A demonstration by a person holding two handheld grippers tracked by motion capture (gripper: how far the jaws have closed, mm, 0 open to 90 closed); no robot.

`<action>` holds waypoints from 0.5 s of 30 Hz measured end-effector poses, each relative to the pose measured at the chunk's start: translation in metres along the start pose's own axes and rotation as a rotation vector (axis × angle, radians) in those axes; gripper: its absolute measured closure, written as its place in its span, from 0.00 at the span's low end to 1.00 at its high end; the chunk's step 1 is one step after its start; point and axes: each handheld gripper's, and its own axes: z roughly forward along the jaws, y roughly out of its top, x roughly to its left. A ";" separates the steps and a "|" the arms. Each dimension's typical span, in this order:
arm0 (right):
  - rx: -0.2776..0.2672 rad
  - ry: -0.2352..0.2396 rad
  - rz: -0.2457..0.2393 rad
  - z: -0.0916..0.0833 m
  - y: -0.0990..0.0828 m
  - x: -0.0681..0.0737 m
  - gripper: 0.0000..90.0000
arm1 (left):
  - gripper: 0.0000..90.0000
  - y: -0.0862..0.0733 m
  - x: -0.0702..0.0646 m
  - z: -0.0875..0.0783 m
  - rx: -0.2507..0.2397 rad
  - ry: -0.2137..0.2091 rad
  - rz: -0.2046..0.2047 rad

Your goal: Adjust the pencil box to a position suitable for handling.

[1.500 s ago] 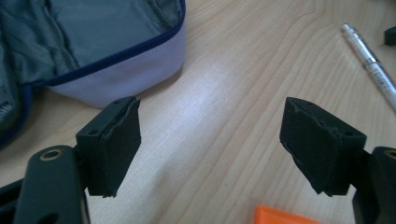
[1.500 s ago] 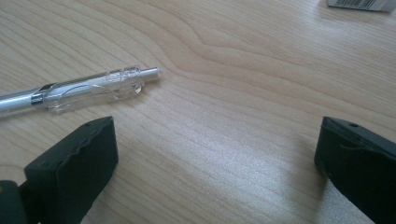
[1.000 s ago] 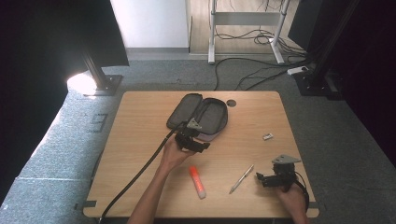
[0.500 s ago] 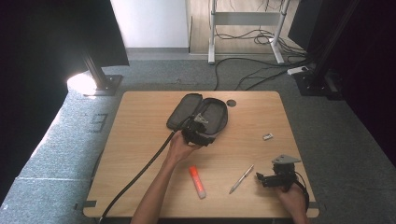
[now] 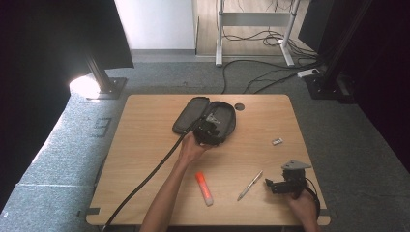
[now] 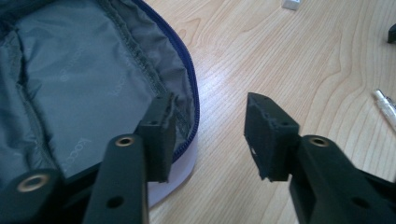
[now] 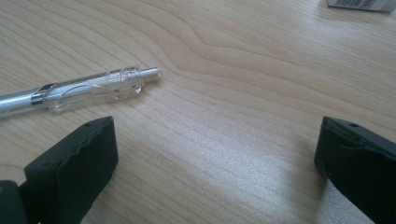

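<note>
A dark pencil case (image 5: 193,113) lies open near the table's far edge, and its grey lining (image 6: 70,84) shows in the left gripper view. My left gripper (image 5: 211,131) (image 6: 210,109) straddles the case's near rim (image 6: 189,98). One pad sits inside against the lining and the other stands over bare wood. Its jaws have just been closing with the zip edge between them, and a gap still shows at the outer pad. My right gripper (image 5: 280,184) (image 7: 215,140) rests wide open at the front right, with a clear pen (image 5: 250,185) (image 7: 84,88) just beyond its jaws and nothing held.
An orange marker (image 5: 203,188) lies at the front middle of the wooden table (image 5: 145,145). A small white eraser (image 5: 277,141) (image 7: 359,3) sits to the right. The left gripper's cable (image 5: 145,179) trails to the front left edge. A cable hole (image 5: 240,106) is beside the case.
My left hand has moved away from the person towards the open case, and its gripper now sits over the case's near rim. The right gripper has not moved.
</note>
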 end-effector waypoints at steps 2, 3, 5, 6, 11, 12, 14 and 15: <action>0.000 0.000 0.000 0.000 0.000 0.000 0.00 | 0.64 0.001 0.000 0.002 -0.008 -0.006 -0.002; 0.000 0.000 0.000 0.000 0.000 0.000 0.00 | 0.66 0.001 0.001 0.003 -0.010 -0.008 -0.003; 0.000 0.000 0.000 0.000 0.000 0.000 0.00 | 0.68 0.000 0.003 0.005 -0.015 -0.010 -0.010; 0.000 0.000 0.000 0.000 0.000 0.000 0.00 | 0.69 0.000 0.004 0.005 -0.013 -0.012 -0.012; 0.000 0.000 0.000 0.000 0.000 0.000 0.00 | 0.73 -0.003 0.008 0.009 -0.008 -0.017 -0.026; 0.000 0.000 0.000 0.000 0.000 0.000 0.00 | 0.74 -0.003 0.008 0.010 -0.006 -0.014 -0.024; 0.000 0.000 0.000 0.000 0.000 0.000 0.00 | 0.75 -0.004 0.009 0.012 -0.002 -0.019 -0.029; 0.000 0.000 0.000 0.000 0.000 0.000 0.00 | 0.75 -0.004 0.009 0.013 0.001 -0.021 -0.030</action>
